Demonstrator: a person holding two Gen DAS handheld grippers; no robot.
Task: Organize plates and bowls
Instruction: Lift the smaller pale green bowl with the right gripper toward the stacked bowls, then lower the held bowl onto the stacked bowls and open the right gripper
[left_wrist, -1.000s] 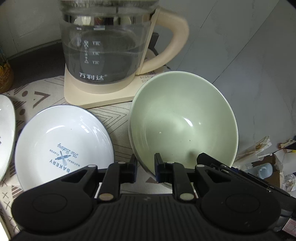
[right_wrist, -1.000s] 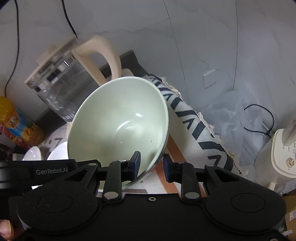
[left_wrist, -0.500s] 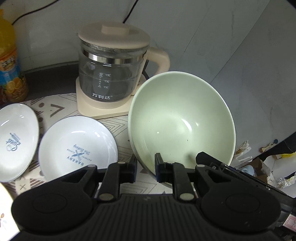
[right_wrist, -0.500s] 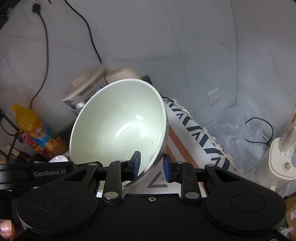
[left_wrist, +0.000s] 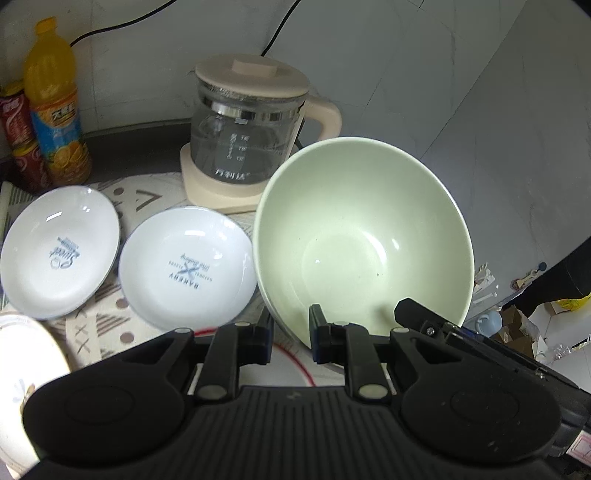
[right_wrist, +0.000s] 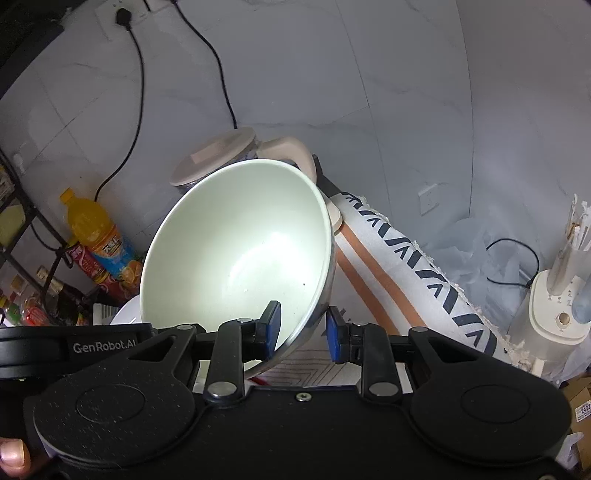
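Left wrist: left tool (left_wrist: 291, 334) pinching green bowl (left_wrist: 364, 236) rim, right tool (right_wrist: 303, 330) seemingly likewise.

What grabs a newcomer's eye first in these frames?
The big pale green bowl, held tilted with both grippers' jaws pinching its rim. To its left, two white plates with blue print lie on the patterned cloth; behind them stand a glass kettle and an orange juice bottle.

In the left wrist view the bowl (left_wrist: 364, 236) fills the centre right, its rim between the fingers of the left gripper (left_wrist: 291, 332). Two plates (left_wrist: 186, 264) (left_wrist: 59, 251) lie side by side at centre left on the desk (left_wrist: 144, 195). The kettle (left_wrist: 251, 129) stands behind them, bottles (left_wrist: 55, 114) at upper left.
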